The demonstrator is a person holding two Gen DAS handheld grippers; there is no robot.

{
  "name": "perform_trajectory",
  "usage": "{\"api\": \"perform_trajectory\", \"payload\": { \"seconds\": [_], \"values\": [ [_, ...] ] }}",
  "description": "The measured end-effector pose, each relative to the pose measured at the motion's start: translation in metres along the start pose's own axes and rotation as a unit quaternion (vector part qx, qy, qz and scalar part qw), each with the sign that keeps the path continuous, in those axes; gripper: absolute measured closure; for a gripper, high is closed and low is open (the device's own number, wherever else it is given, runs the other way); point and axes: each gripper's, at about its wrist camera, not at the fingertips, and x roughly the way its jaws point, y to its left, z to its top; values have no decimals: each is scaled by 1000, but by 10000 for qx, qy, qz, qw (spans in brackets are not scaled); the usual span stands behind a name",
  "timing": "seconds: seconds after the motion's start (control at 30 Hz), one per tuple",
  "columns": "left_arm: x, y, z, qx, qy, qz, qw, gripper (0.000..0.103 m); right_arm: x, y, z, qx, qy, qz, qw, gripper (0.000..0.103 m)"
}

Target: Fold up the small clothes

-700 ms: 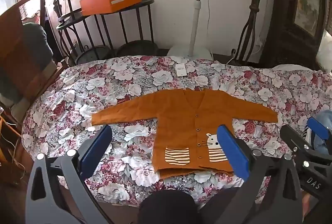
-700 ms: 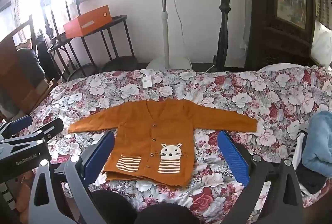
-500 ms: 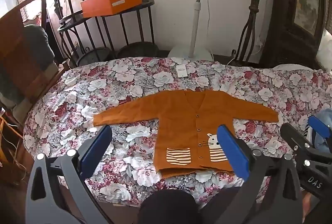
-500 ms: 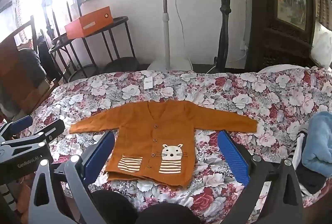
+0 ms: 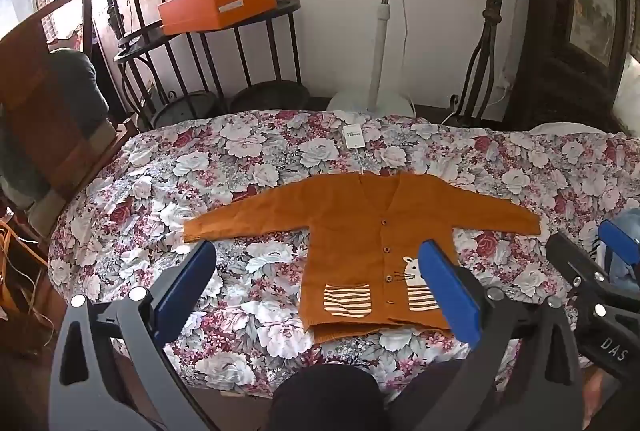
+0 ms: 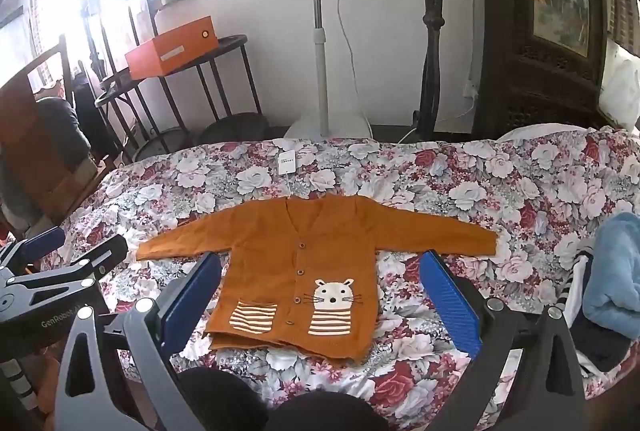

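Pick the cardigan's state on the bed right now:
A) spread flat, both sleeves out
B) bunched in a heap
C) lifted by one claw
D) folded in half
A: the orange cardigan lies flat on the floral bedspread, both sleeves stretched sideways, and neither open claw touches it.

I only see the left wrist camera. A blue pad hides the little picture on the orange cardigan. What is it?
Observer: A white whiskered cat face on the orange knitted cardigan, above its striped pocket.
Operator: And the pale blue scrap at my right edge?
Observer: A fluffy light-blue garment, piled over a black-and-white striped cloth.
Operator: Is the other hand-held gripper holding anything?
Observer: No, the right hand-held gripper is open and empty, fingers wide apart.
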Motion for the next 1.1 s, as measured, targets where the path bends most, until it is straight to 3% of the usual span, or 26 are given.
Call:
{"api": "perform_trajectory", "payload": {
  "seconds": [1.1],
  "values": [
    [4, 3, -6, 11, 72, 33, 10000, 5, -2, -2, 1, 54, 33, 56, 10000, 3]
  ]
}}
